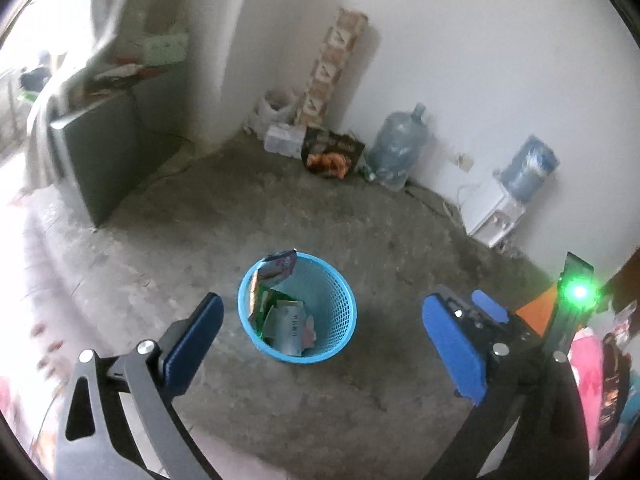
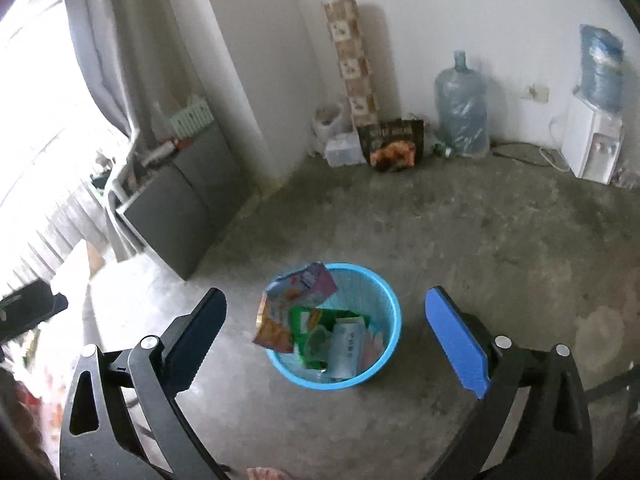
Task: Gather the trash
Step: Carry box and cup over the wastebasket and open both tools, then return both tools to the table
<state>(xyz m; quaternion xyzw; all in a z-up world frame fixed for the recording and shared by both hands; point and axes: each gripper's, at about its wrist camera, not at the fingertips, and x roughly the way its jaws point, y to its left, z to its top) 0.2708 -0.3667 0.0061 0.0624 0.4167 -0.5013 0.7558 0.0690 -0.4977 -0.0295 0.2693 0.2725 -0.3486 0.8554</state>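
1. Ahead of the left gripper (image 1: 322,340), between and beyond its wide-spread blue fingers, stands the blue basket (image 1: 340,280) on the floor; nothing is between the jaws.
2. Beyond the right gripper (image 2: 326,344) the same basket (image 2: 390,300) sits centred between its fingers, which also stand fully apart and hold nothing.
3. Wrappers (image 2: 298,312) fill the basket: an orange-and-purple snack bag leans over its rim on the left-finger side, with a green packet and a white pack beside it. Their print is too blurred to read, and the lower pieces are hidden.
4. Round and open-meshed, the basket is plastic; the floor (image 2: 480,260) is rough, stained concrete.
5. Far ahead, along the white wall, stand a tall patterned box (image 2: 352,64), a dark carton, a large empty water bottle (image 2: 462,108) and a white water dispenser (image 2: 592,144).
6. Off the left finger's side, a grey cabinet (image 2: 176,208) is partly cut off by a curtain and glare.
7. Past the left gripper's right finger, the other gripper's blue pad and a green light (image 1: 579,292) show.
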